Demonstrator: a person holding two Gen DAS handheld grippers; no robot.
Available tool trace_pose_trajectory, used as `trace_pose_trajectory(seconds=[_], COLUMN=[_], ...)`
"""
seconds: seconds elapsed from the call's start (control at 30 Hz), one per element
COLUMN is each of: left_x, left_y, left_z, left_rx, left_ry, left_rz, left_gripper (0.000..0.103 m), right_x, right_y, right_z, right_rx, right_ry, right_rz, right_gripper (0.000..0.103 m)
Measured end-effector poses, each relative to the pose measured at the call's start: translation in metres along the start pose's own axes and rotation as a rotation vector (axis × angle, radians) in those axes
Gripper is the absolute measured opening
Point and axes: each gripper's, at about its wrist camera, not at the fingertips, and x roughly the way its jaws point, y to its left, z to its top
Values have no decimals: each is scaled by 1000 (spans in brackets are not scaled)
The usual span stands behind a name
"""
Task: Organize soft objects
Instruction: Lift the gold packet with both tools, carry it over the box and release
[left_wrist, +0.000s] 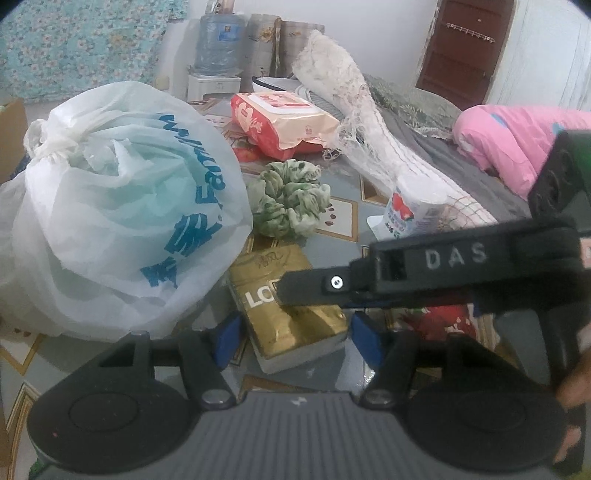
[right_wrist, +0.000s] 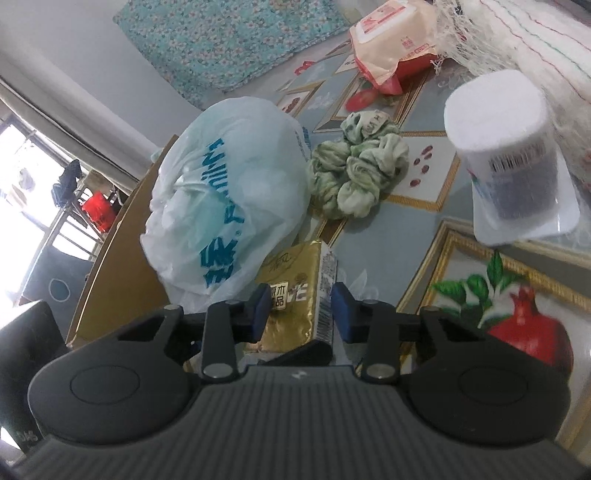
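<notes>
A gold tissue pack (left_wrist: 291, 306) lies on the patterned table between the open fingers of my left gripper (left_wrist: 295, 339). My right gripper (right_wrist: 301, 310) is open around the same gold pack (right_wrist: 295, 295) from the other side; its body crosses the left wrist view (left_wrist: 436, 273). A tied white plastic bag with blue print (left_wrist: 118, 206) (right_wrist: 225, 206) sits left of the pack. A green scrunchie (left_wrist: 291, 201) (right_wrist: 358, 170) lies beyond it. A pink-red wipes pack (left_wrist: 284, 122) (right_wrist: 395, 48) lies farther back.
A white cylindrical container (left_wrist: 413, 206) (right_wrist: 509, 155) stands at the right. White lace cloth (left_wrist: 354, 107) drapes behind it. A pink quilt (left_wrist: 517, 140) lies at far right. A cardboard box (right_wrist: 122, 266) stands beside the table.
</notes>
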Motion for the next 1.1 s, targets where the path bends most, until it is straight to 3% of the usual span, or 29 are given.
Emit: trace_pose_trajectory(seconds=[0.33,0.57,0.73,0.87,1.0,1.1], left_x=[-44,-91,-131,-168,-202,-219], left_y=[-23,-4,34,71,112,145], left_z=[5,19,25,26,21,16], left_rx=[57,-28,-116,-200,-279,-359], left_ry=[-86,-163,-217,-266,-278,-240], left_rz=[34,74,145,254,358,401], left_gripper=[64,64,65,65,65,65], right_x=[-43,-60,-45,-16,26,60], right_y=[27,76,131,183,232,266], right_z=[-13,2,19,29,35,35], right_rx=[-45,-154,-276,-365,-395,-408], right_ry=[-90,-126,-86,-29,89,194], right_rz=[21,116,218,316,412,449], right_gripper=[35,35,37,37,37,37])
